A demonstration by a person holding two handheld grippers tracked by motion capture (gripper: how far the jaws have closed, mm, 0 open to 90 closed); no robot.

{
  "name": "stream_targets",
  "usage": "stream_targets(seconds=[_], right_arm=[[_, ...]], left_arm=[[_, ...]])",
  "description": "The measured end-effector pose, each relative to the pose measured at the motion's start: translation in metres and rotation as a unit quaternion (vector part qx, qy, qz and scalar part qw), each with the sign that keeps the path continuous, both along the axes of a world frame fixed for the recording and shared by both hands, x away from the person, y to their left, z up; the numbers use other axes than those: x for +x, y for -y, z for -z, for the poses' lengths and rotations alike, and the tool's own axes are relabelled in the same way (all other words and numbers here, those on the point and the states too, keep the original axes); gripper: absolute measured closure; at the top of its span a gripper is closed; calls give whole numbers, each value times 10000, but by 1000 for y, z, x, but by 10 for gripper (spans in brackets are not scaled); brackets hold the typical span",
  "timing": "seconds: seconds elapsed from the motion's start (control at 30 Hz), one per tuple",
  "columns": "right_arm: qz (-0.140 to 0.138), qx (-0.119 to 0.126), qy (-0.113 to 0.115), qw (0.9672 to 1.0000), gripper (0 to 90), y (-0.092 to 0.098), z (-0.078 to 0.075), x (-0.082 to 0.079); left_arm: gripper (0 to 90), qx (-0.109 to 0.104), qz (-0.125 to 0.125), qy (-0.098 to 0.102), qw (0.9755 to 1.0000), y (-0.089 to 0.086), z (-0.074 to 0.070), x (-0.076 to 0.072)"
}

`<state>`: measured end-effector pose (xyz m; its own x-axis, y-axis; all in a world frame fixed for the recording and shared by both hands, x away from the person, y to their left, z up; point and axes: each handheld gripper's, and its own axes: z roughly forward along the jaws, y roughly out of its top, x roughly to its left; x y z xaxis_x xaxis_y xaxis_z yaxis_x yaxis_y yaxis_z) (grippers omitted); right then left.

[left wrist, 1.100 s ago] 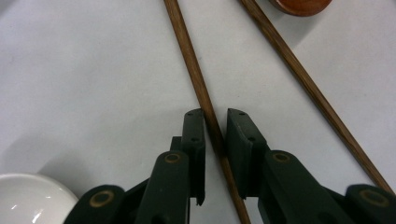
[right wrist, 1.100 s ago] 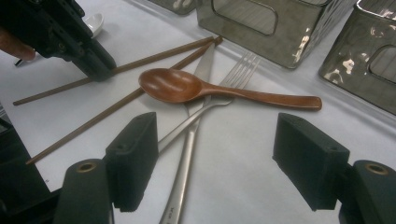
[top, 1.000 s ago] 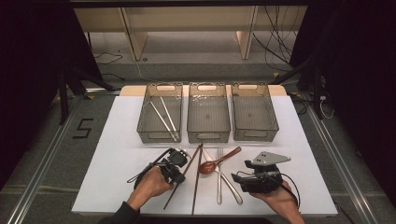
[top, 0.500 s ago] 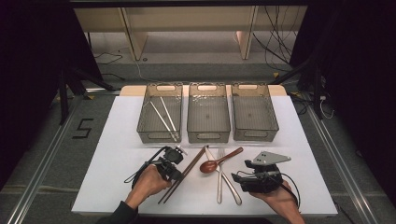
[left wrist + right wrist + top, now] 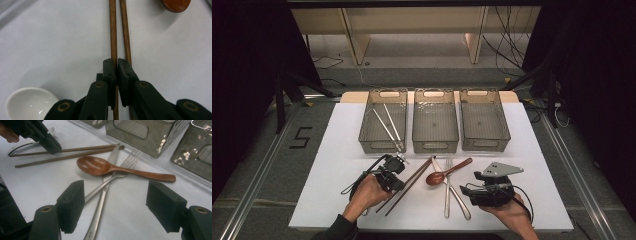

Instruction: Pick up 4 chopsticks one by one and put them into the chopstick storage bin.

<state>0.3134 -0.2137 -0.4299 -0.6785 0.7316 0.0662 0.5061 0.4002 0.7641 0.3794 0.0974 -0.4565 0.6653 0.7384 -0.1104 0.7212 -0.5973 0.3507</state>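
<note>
Chopsticks point(image 5: 113, 30): left gripper point(image 5: 117, 66) fingers pinch seemingly just one; right gripper point(image 5: 115, 206) fingers spread wide.

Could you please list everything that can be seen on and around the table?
Bins: three, clear grey, in a row at the table's far side.
Metal chopsticks: two, silver, in the left bin.
Wooden chopsticks: two, brown, on the white table; one is pinched.
Wooden spoon: one, brown, lying across the cutlery.
Fork: one, silver, centre.
Knife: one, silver, crossing the fork.
White spoon: one, beside the left claw.
Left claw: shut on one chopstick.
Right claw: open, over the cutlery.
</note>
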Motion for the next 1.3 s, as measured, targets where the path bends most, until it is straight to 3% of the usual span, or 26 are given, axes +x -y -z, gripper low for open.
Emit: stream_targets(seconds=[0.63, 1.0, 1.17, 1.3], right_arm=[[-10, -2, -6, 10000, 319, 0, 0, 0], [-8, 3, -13, 10000, 319, 0, 0, 0], [-13, 5, -6, 10000, 319, 0, 0, 0], [-15, 6, -12, 10000, 319, -1, 0, 0]], left_arm=[[846, 39, 76, 9, 10000, -5, 0, 2], [830, 308, 100, -142, 9994, -2, 6, 3], [779, 363, 119, -132, 9992, 3, 6, 2], [789, 402, 129, -121, 9990, 3, 6, 3]])
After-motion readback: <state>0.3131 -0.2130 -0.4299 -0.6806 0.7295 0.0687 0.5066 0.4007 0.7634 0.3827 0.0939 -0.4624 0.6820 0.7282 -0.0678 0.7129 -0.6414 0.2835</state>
